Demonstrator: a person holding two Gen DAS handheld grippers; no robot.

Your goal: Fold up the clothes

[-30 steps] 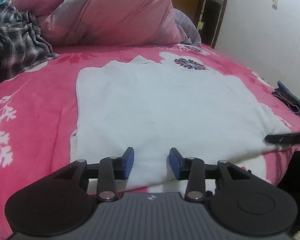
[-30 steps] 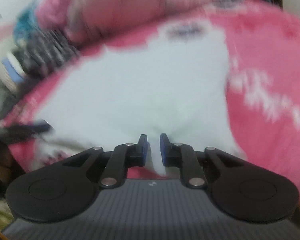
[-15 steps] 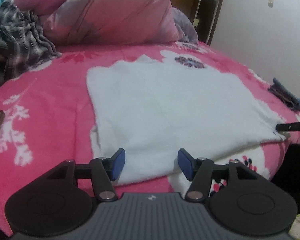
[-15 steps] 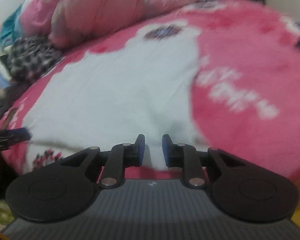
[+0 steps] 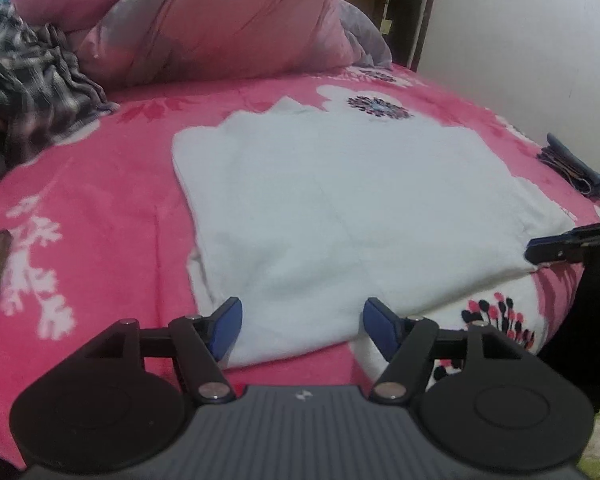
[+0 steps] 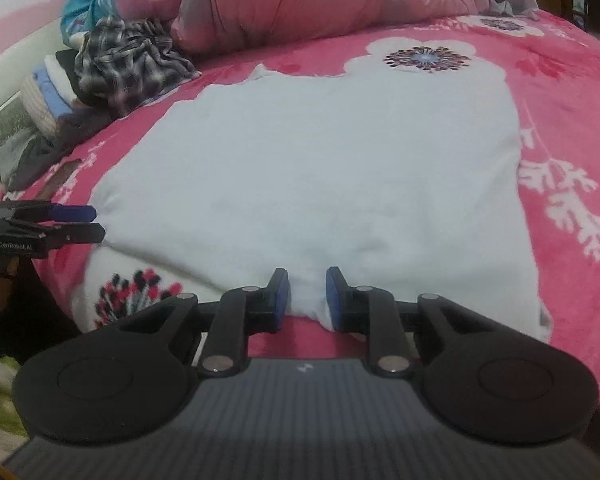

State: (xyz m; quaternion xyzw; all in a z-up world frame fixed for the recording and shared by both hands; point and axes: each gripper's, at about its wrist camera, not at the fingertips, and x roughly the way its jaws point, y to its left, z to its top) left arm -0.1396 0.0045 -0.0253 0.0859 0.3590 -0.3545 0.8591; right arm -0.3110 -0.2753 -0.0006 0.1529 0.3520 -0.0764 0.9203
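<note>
Left gripper [image 6: 72, 222], marked "CenRobot.AI": jaws opening wide, empty; right gripper [image 6: 308, 294]: jaws narrow, gripping nothing; white garment [image 5: 340, 216] flat on pink bed [image 5: 100, 200]; plaid shirt [image 6: 128, 60], quilt [image 5: 220, 20] behind

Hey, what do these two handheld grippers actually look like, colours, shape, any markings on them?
Both match: the left gripper and right gripper have black linkage arms with silver pivot pins, two round black discs on a ribbed grey body with a small white logo, and blue pads on the fingers. White lettering marks the left gripper's side in the right wrist view.
</note>
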